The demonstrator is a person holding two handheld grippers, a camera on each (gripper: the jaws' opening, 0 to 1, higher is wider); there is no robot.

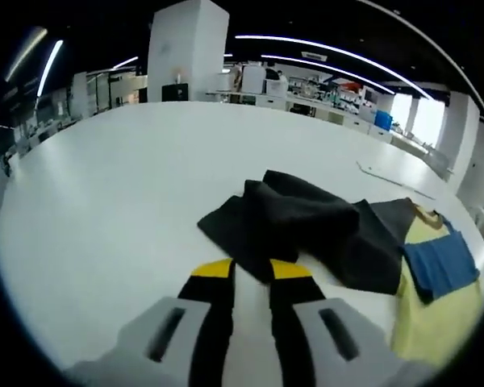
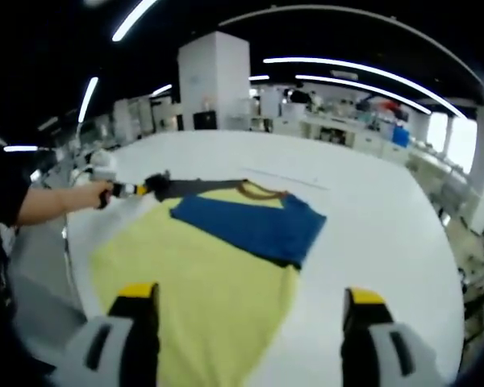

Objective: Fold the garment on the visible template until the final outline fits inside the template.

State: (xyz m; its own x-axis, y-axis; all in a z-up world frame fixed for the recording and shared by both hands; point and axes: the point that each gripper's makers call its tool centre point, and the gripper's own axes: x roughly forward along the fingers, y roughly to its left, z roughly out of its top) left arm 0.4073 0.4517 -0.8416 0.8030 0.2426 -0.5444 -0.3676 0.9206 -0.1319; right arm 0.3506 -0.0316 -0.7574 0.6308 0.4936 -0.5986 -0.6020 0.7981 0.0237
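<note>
Table [image 1: 105,210] plain white. Black cloth [image 1: 306,230] at centre of left gripper view, no pattern. Yellow garment [image 2: 202,282] lower centre of right gripper view, plain, with brown collar [image 2: 262,191] at its top. Blue cloth [image 2: 254,224] lying on it, solid. Left gripper [image 1: 251,270] and right gripper [image 2: 250,300]: black jaws, yellow tips, grey bodies. White pillar [image 2: 214,81] in upper left.
</note>
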